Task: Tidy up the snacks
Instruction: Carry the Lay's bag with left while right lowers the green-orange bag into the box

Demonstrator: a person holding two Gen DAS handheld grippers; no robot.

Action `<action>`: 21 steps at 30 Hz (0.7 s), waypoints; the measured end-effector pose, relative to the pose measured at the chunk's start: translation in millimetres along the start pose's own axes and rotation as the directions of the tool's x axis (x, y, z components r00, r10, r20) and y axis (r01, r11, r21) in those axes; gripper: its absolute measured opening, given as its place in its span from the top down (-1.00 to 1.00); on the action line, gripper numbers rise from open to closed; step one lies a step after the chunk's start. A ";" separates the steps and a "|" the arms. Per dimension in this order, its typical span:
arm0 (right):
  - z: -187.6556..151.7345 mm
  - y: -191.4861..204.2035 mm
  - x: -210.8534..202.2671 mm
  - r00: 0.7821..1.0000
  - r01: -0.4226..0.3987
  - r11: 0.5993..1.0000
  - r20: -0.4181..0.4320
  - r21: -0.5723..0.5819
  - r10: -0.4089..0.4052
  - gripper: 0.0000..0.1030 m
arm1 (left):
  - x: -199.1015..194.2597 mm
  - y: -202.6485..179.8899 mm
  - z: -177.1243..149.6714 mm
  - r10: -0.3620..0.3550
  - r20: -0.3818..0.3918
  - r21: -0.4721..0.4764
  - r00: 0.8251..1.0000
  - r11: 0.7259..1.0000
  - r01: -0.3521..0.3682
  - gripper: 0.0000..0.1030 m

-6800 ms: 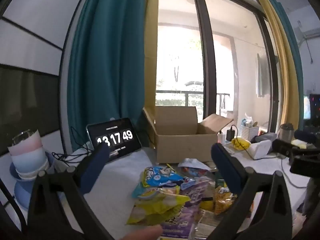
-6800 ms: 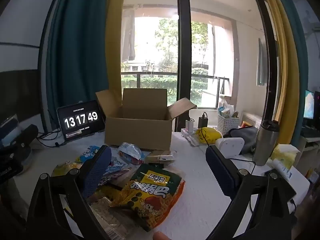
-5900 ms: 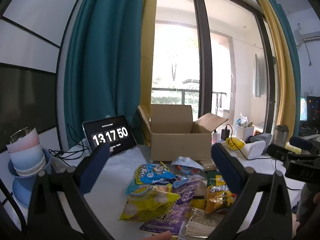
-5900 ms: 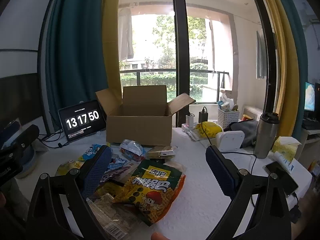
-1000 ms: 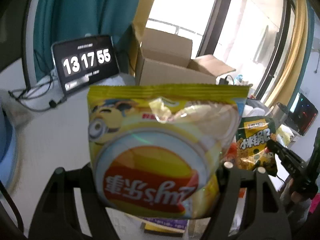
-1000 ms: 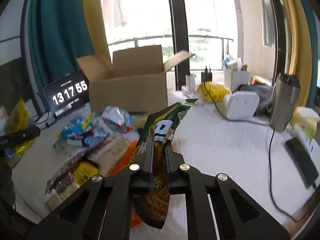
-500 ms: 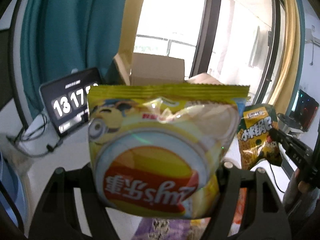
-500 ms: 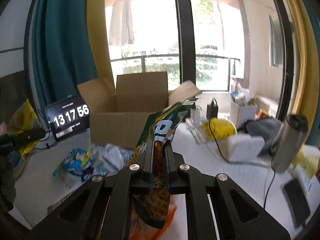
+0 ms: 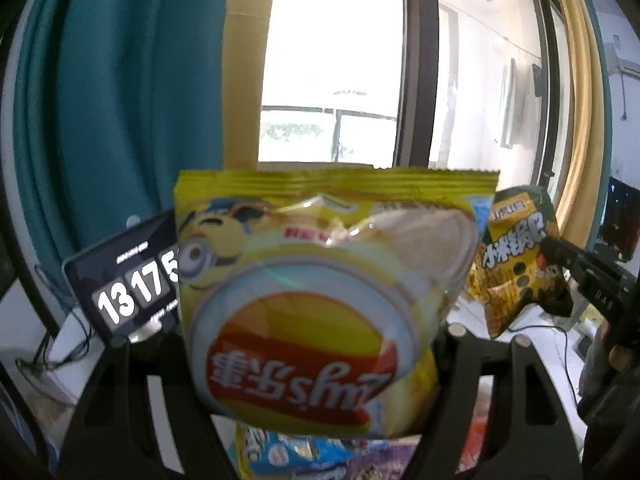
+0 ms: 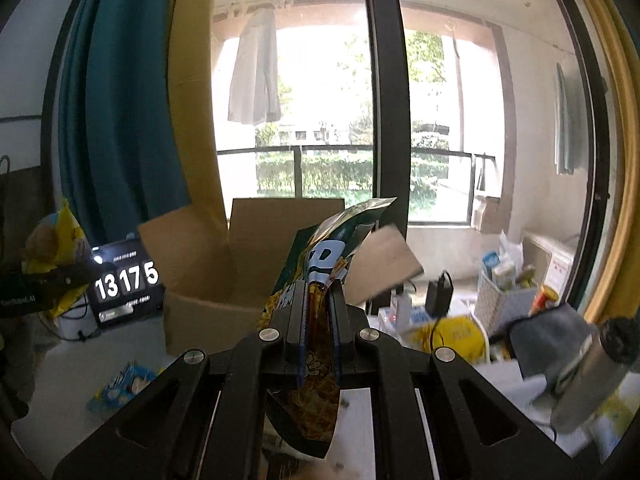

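Since the frames of a second ago both bags have risen off the table: in the left wrist view the cardboard box that stood behind the yellow chip bag [image 9: 320, 300] is now hidden by it, and in the right wrist view the snack pile has dropped out of the lower frame, leaving one blue packet [image 10: 124, 386] at lower left.

The chip bag is glossy, puffed foil with a serrated top seal, a cartoon goggle-eyed figure at upper left and a red-and-yellow logo printed upside down. It fills the centre of the left wrist view. The green-and-orange snack bag [image 10: 316, 320] is crinkled film with a silvery inner edge, seen edge-on.

Only the right wrist view shows the open cardboard box [image 10: 240, 280], matte brown with flaps raised, centre left, and the steel tumbler [image 10: 592, 368] at lower right. Only the left wrist view shows the snack bag's printed front, at right centre. The tablet clock [image 9: 120, 284] appears in both, partly covered.

The left gripper [image 9: 316, 344] has its fingers set wide, pressed against the two sides of the chip bag and holding it up. The right gripper [image 10: 318, 320] has its fingers nearly together, clamped on the thin snack bag, which stands up between them in front of the box.
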State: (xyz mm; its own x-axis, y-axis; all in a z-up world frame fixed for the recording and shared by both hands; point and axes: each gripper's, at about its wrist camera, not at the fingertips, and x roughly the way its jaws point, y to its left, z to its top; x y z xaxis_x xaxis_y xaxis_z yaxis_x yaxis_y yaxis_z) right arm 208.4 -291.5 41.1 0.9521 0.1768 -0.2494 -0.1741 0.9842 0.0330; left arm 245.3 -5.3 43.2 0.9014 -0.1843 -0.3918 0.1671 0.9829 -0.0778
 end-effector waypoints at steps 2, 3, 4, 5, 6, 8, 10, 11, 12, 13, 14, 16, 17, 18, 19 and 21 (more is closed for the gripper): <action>7.4 -2.1 9.9 1.000 -0.006 1.000 0.015 -0.006 0.006 0.80 | 6.9 -1.8 6.3 0.001 0.008 0.008 1.000 1.000 -0.001 -0.44; 10.9 -1.8 13.0 1.000 -0.009 1.000 0.019 -0.009 0.009 0.81 | 10.9 -2.9 9.7 0.001 0.018 0.014 1.000 1.000 -0.001 -0.44; 14.6 -2.1 18.3 1.000 -0.011 1.000 0.024 -0.013 0.012 0.81 | 12.8 -3.6 10.2 0.005 0.023 0.019 1.000 1.000 -0.005 -0.44; 17.9 -2.3 23.8 0.999 -0.015 1.000 0.029 -0.017 0.015 0.80 | 17.9 -3.7 14.1 0.009 0.030 0.021 1.000 1.000 -0.010 -0.44; 19.7 -1.9 26.6 0.999 -0.017 1.000 0.031 -0.018 0.018 0.80 | 21.1 -3.7 17.0 0.009 0.036 0.019 0.999 1.000 -0.010 -0.44; 24.7 -1.8 35.1 0.999 -0.022 1.000 0.038 -0.021 0.023 0.81 | 29.7 -2.1 24.1 0.020 0.045 0.018 0.999 1.000 -0.020 -0.44; 29.5 -1.6 45.6 0.999 -0.029 0.999 0.038 -0.025 0.030 0.80 | 37.1 -0.3 28.7 0.018 0.045 0.006 0.999 1.000 -0.018 -0.44; 31.4 -1.4 50.9 0.999 -0.032 0.999 0.038 -0.026 0.033 0.80 | 41.4 -1.1 31.6 0.025 0.050 0.010 0.998 1.000 -0.026 -0.44; 33.0 -1.6 55.1 0.999 -0.036 0.999 0.039 -0.028 0.037 0.80 | 44.6 -2.0 33.4 0.034 0.054 0.014 0.998 0.999 -0.035 -0.44; 34.4 -0.9 58.8 0.998 -0.039 0.999 0.038 -0.032 0.040 0.80 | 49.1 -2.6 36.1 0.038 0.061 0.018 0.997 0.999 -0.039 -0.44; 35.8 -0.1 61.7 0.998 -0.041 0.998 0.037 -0.037 0.043 0.80 | 53.3 -2.2 37.8 0.039 0.063 0.019 0.997 0.999 -0.041 -0.44; 39.1 -0.5 72.0 0.998 -0.047 0.998 0.032 -0.041 0.049 0.80 | 61.7 0.3 40.2 0.042 0.061 0.013 0.997 0.999 -0.043 -0.45; 40.9 -0.8 75.8 0.998 -0.051 0.998 0.029 -0.040 0.052 0.80 | 68.4 1.8 43.2 0.042 0.059 0.008 0.997 0.999 -0.043 -0.45; 42.3 -1.2 81.9 0.998 -0.054 0.998 0.028 -0.040 0.055 0.80 | 73.0 2.7 44.8 0.046 0.060 0.006 0.997 0.999 -0.046 -0.46; 43.5 -0.8 86.4 0.998 -0.056 0.998 0.027 -0.042 0.057 0.80 | 77.8 3.4 45.2 0.051 0.060 0.005 0.997 0.999 -0.051 -0.47; 44.8 -1.7 97.7 0.998 -0.060 0.997 0.024 -0.048 0.061 0.80 | 88.0 5.0 47.9 0.057 0.060 -0.005 0.997 0.998 -0.057 -0.47</action>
State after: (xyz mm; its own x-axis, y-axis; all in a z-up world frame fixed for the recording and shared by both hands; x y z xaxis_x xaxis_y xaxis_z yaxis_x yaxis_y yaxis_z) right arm 313.0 -275.4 60.1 0.9455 0.2369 -0.2234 -0.2427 0.9701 0.0013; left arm 344.6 -16.4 52.2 0.9318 -0.1272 -0.3398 0.1134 0.9917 -0.0603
